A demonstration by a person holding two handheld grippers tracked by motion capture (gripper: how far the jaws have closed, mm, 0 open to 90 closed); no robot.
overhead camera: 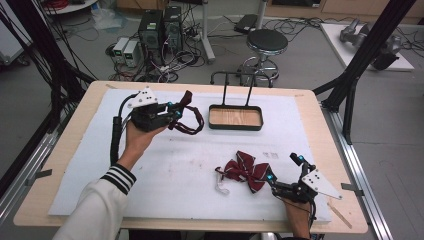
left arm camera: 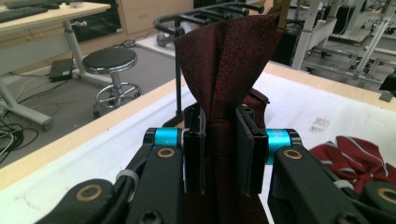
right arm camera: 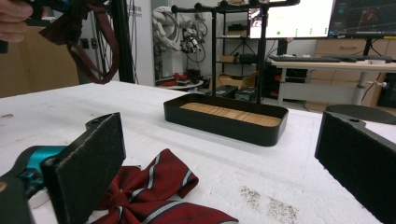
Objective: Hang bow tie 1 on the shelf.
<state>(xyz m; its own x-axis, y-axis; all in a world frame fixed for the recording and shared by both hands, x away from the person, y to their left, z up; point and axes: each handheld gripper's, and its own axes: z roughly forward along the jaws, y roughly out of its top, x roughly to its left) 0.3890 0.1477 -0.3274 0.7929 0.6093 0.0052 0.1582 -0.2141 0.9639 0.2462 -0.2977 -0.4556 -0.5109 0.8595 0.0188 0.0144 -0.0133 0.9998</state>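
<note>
On white mat (overhead camera: pixel 165 170): striped bow tie (overhead camera: pixel 246 172)

We see matt woven cloth bow tie (right arm camera: pixel 154 196); tray (right arm camera: pixel 224 123) matt black rim, wood-grain floor; bench (overhead camera: pixel 310 112) pale wood edge, rough white cover.

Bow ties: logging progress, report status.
Left gripper shut on dark bow tie, lifted. Right gripper open beside striped bow tie. Tray unobstructed.
</note>
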